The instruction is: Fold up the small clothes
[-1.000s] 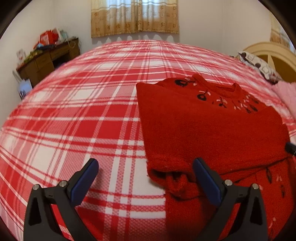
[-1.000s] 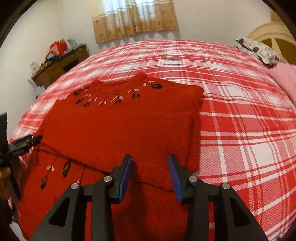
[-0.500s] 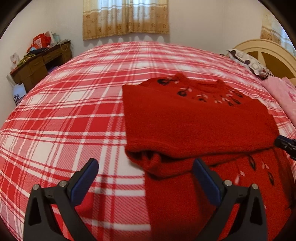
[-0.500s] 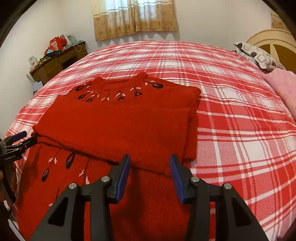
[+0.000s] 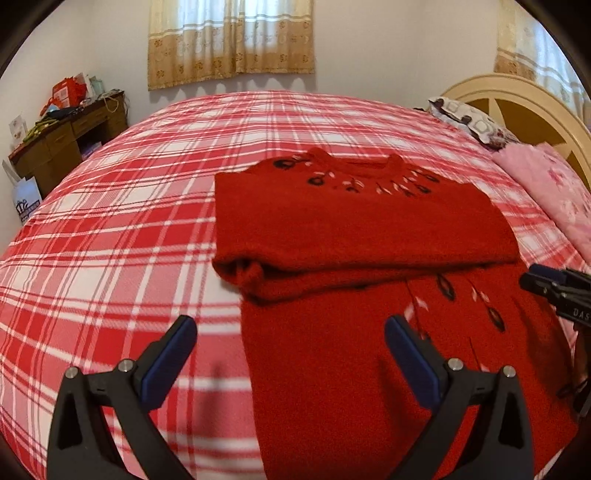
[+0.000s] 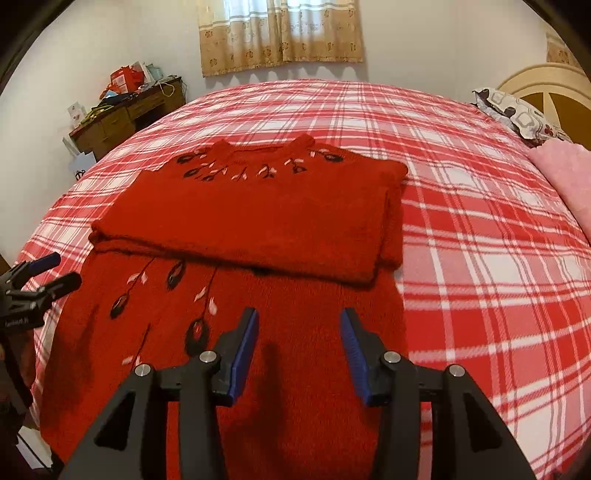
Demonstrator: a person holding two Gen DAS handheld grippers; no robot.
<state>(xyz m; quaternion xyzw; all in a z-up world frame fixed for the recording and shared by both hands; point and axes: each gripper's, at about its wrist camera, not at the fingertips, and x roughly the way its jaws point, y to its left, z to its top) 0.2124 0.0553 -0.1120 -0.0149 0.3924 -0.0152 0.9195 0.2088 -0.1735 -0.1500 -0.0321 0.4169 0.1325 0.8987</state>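
One red sweater (image 5: 354,229) is lying on the bed (image 5: 122,229), which is wearing a red and white plaid cover. Its two sleeves are lying folded across the chest in a thick band, and the embroidered lower part (image 6: 207,332) is spreading flat toward the cameras. The neckline with its dark leaf pattern is facing the far wall.

Two claws are showing. The left claw (image 5: 290,350) is hanging wide apart above the near left edge of the sweater, one finger over the plaid cover and the other over the red knit; it is holding nothing and touching nothing that I can see. The right claw (image 6: 298,349) is standing parted, less widely, above the lower part of the sweater, also gripping nothing.

One pink blanket (image 5: 554,195) and one patterned pillow (image 5: 469,120) are sitting by the headboard (image 5: 517,96). One brown worktop (image 6: 125,114) is carrying clutter against the wall, under one curtained window (image 6: 280,33).
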